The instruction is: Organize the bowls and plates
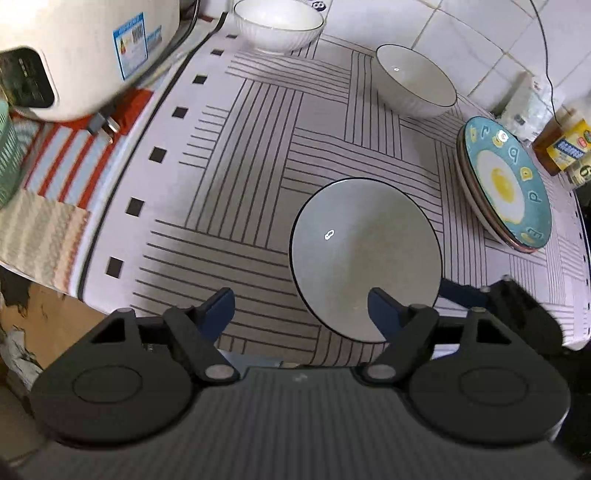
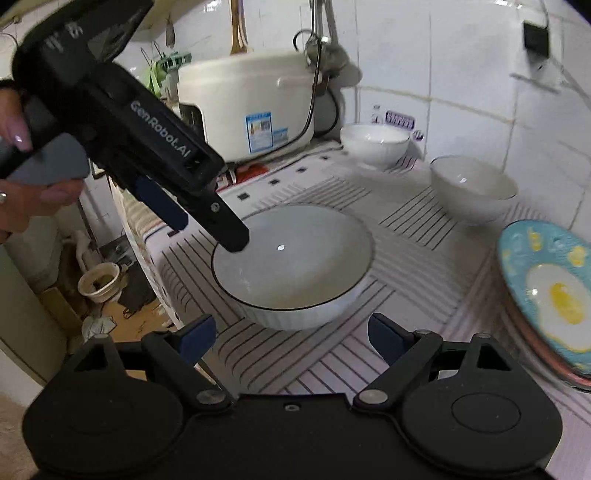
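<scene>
A wide, shallow white ceramic bowl with a thin dark rim (image 1: 365, 258) sits upright near the front of the worktop (image 1: 258, 155), which is covered by a white cloth printed with blocks of thin dark lines. Your left tool (image 1: 301, 308) hangs just above the bowl's near-left side with its blue-padded fingers spread wide; one finger (image 1: 384, 314) overlaps the bowl's rim, and nothing is held. In the right wrist view, this tool's black body reaches down from the upper left, and its tip lies over the bowl's (image 2: 291, 258) left rim; whether it touches is unclear. Your right tool (image 2: 291, 339) waits just in front of the same bowl, its fingers also wide apart and empty. Behind the bowl, near the white tiled wall, stand two smaller white ceramic bowls: a ribbed one (image 1: 279, 27) at the back and a dark-rimmed one (image 1: 415, 81) to its right, well apart. To the right lies a stack of plates topped by a teal plate painted with a fried egg (image 1: 506, 181). A white rice cooker with a blue label (image 2: 247, 110) stands at the back left.
</scene>
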{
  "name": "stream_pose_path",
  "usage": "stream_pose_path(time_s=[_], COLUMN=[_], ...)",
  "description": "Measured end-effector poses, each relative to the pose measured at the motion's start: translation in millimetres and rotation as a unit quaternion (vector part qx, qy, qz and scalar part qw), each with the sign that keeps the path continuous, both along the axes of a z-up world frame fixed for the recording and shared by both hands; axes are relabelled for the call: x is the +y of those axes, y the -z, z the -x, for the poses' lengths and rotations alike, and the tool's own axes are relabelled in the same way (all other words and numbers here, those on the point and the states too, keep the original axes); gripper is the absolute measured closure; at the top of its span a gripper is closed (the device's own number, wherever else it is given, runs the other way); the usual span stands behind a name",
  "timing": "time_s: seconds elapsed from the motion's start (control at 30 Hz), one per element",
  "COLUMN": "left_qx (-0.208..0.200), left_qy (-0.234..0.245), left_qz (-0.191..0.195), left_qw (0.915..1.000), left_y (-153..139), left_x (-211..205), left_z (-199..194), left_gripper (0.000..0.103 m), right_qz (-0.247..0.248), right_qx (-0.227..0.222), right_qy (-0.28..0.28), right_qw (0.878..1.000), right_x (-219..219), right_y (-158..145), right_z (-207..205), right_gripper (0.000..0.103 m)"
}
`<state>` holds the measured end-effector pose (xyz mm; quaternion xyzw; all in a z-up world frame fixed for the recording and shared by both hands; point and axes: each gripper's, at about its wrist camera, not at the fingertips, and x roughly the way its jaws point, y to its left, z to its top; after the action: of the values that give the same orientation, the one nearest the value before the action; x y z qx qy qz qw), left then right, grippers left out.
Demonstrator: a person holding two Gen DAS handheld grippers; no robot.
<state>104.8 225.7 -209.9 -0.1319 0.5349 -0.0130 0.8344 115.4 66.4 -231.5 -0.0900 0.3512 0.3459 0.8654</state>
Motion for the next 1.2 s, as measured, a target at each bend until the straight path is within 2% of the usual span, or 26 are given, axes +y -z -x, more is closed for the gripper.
stream_pose_path(time_s=[0.03, 0.23, 0.27, 0.33, 0.43, 0.73, 1.07, 1.2], left_qx=[0.002, 0.001, 0.000, 0.006, 0.012, -0.001, -0.022, -0.028], left_qy=[-0.004, -0.010, -0.010, -0.010, -0.011, 0.014, 0.041, 0.034], left_qz=[0.006, 0.018, 0.020, 0.023, 0.019, -0.021, -0.040, -0.041], left_qw=[1.0000, 0.9998, 0.9998, 0.9997, 0.9997, 0.9997, 0.9981, 0.9982], left_y=[4, 14, 16, 20, 26, 20, 0, -3], left_x=[0, -1, -1, -3, -7, -17, -28, -29], left_z=[-2, -9, -11, -13, -13, -12, -23, -35], left_gripper=[0.039, 0.055, 0.060, 0.074, 0.086, 0.087, 0.087, 0.087], right_qz=[-0.004, -0.002, -0.004, -0.007, -0.020, -0.033, -0.026, -0.018], right_qx=[0.002, 0.003, 0.003, 0.003, 0.004, -0.003, -0.041, -0.051], right_qy=[-0.002, -0.001, 0.002, 0.007, 0.015, 0.021, 0.032, 0.028], right_qw=[1.000, 1.000, 1.000, 1.000, 1.000, 0.999, 0.998, 0.998], right_x=[3, 13, 10, 9, 7, 10, 3, 1], right_y=[4, 22, 23, 26, 28, 26, 10, 3], right_z=[-2, -12, -13, -15, -20, -18, -22, -36], right_gripper=[0.011, 0.011, 0.011, 0.011, 0.011, 0.012, 0.012, 0.012])
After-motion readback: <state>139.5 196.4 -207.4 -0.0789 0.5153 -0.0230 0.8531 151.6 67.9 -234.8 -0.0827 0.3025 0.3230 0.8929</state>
